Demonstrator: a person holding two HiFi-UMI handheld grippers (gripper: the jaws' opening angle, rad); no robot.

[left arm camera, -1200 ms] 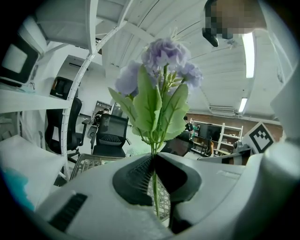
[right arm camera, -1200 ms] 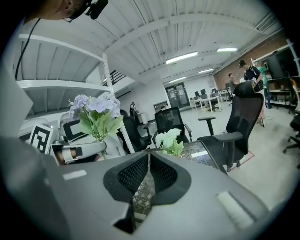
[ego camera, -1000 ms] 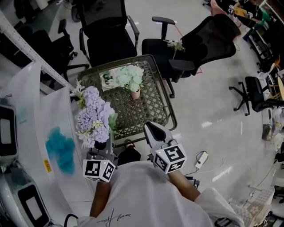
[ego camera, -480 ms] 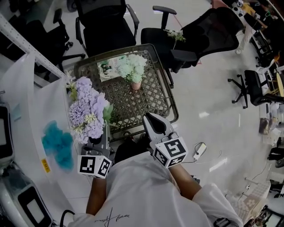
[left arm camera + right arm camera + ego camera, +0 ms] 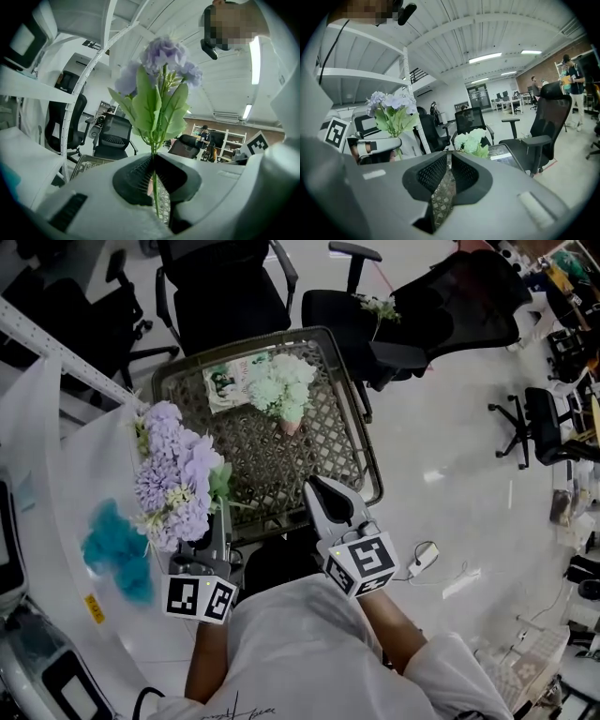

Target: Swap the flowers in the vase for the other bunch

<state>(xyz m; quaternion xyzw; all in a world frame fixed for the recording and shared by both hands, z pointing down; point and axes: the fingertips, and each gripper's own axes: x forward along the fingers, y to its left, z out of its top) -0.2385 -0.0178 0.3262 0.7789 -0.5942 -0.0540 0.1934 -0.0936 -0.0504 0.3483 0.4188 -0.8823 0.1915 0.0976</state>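
Observation:
A purple flower bunch (image 5: 173,474) with green leaves stands upright in my left gripper (image 5: 223,521), left of the table's near corner. In the left gripper view its thin green stem (image 5: 153,187) is pinched between the dark pads, and the blooms (image 5: 164,58) rise above. A white-green bunch (image 5: 279,385) sits in a small pinkish vase (image 5: 292,427) on the metal lattice table (image 5: 291,470). My right gripper (image 5: 317,487) hovers at the table's near edge, its jaws closing to a touch with nothing between them. From the right gripper view the vase flowers (image 5: 471,140) lie straight ahead.
A magazine (image 5: 223,386) lies on the table beside the vase. Black office chairs (image 5: 225,296) stand behind the table, one (image 5: 441,315) with a flower sprig on its seat. A white surface with a teal patch (image 5: 112,545) lies to my left. Glossy floor is on the right.
Both grippers have sunk a little and eased forward. The purple bunch stays clamped in the left one and now sits slightly further left in the head view.

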